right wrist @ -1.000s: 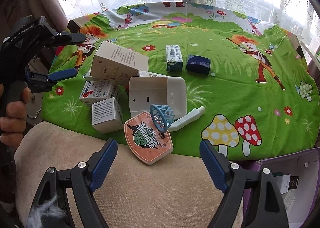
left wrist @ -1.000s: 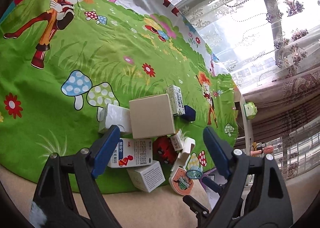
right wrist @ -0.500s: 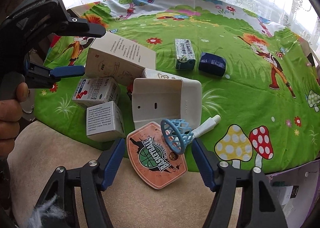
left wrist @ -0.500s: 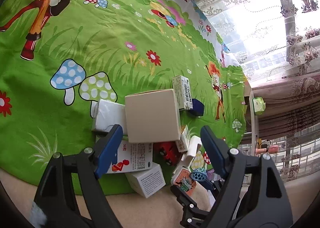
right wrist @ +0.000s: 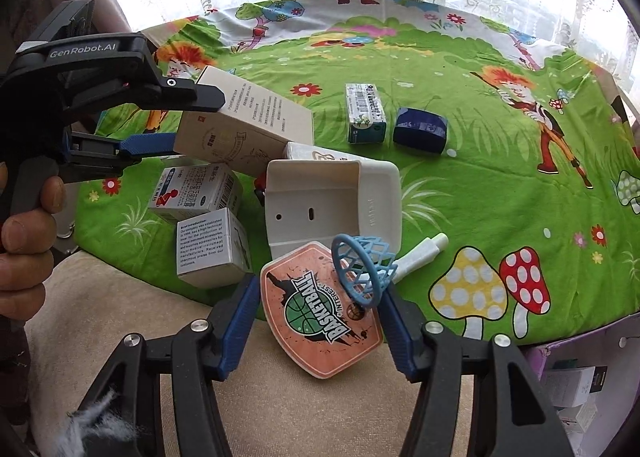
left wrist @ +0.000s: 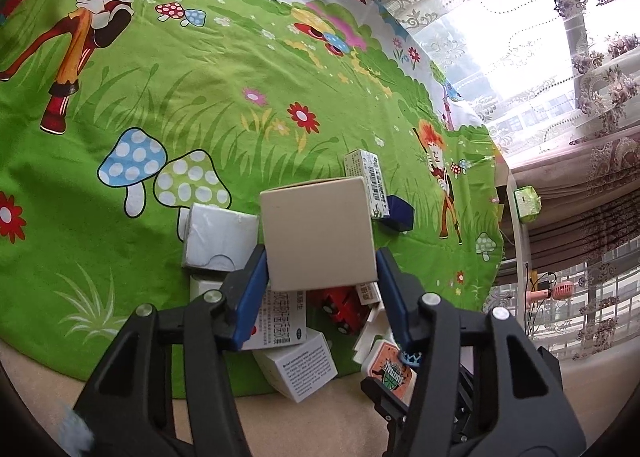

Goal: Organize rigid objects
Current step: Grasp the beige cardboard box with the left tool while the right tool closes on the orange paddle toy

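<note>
A beige carton (left wrist: 316,233) lies tilted on a pile of small boxes. My left gripper (left wrist: 320,253) has its blue pads against the carton's two sides, jaws still closing; the right wrist view shows this left gripper (right wrist: 192,121) clamping the same beige carton (right wrist: 248,125). An orange toy basketball backboard (right wrist: 324,317) with a blue hoop (right wrist: 362,269) leans over the cloth's front edge. My right gripper (right wrist: 320,289) straddles it, pads touching both edges, jaws still closing.
Under the carton lie a red-and-white medicine box (right wrist: 196,189), a white box with black print (right wrist: 208,249) and a white plastic shell (right wrist: 332,197). Farther back stand a green-white box (right wrist: 366,113) and a dark blue box (right wrist: 420,131). A purple bin (right wrist: 580,377) stands at the right.
Both pairs of jaws have narrowed a lot. The left gripper came forward until its pads met the beige carton. The right gripper came down around the backboard.
</note>
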`<control>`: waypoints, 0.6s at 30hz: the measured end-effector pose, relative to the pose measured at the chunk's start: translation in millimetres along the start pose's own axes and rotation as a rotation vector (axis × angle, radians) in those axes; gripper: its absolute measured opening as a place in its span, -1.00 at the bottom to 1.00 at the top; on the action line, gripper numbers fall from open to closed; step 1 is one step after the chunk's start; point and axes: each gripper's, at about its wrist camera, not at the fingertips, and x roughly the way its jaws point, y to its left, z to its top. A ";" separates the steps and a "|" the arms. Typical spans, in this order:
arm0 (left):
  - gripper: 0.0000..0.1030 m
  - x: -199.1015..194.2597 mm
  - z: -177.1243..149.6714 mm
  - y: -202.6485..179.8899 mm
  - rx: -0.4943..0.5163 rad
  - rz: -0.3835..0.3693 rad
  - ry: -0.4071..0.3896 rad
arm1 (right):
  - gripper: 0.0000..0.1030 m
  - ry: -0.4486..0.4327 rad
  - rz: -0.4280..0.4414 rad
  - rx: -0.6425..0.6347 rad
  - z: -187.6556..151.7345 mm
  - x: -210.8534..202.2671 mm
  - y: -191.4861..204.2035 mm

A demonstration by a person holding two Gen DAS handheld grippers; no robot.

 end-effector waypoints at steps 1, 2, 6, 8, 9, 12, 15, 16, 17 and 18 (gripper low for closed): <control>0.11 -1.6 -0.7 0.2 -0.001 -0.008 -0.011 | 0.15 -0.007 0.001 0.004 -0.6 -1.8 -0.5; 0.11 -3.5 -1.4 0.2 -0.002 -0.015 -0.023 | 0.15 -0.014 0.001 0.007 -1.1 -3.4 -0.9; 0.10 -14.4 -4.4 -0.7 -0.001 -0.041 -0.079 | 0.15 -0.032 0.000 0.012 -3.4 -9.2 -1.4; 0.10 -20.6 -6.6 -1.5 0.003 -0.056 -0.111 | 0.15 -0.047 -0.005 0.010 -4.3 -13.3 -0.8; 0.10 -23.1 -7.8 -1.8 0.003 -0.061 -0.124 | 0.15 -0.054 -0.008 0.008 -4.8 -14.9 -0.7; 0.09 -28.0 -10.4 -0.2 -0.004 -0.075 -0.157 | 0.15 -0.061 -0.014 0.000 -7.1 -17.5 0.3; 0.08 -33.2 -13.0 2.2 -0.015 -0.089 -0.182 | 0.15 -0.069 -0.013 0.001 -9.8 -21.7 0.1; 0.08 -34.3 -13.5 3.1 -0.018 -0.089 -0.185 | 0.15 -0.070 -0.013 0.004 -10.5 -22.6 -0.7; 0.08 -35.8 -14.3 4.1 -0.021 -0.089 -0.190 | 0.15 -0.071 -0.012 0.008 -11.0 -23.2 -1.9; 0.08 -37.8 -16.4 4.7 -0.029 -0.092 -0.200 | 0.15 -0.072 -0.011 0.013 -12.0 -24.4 -2.9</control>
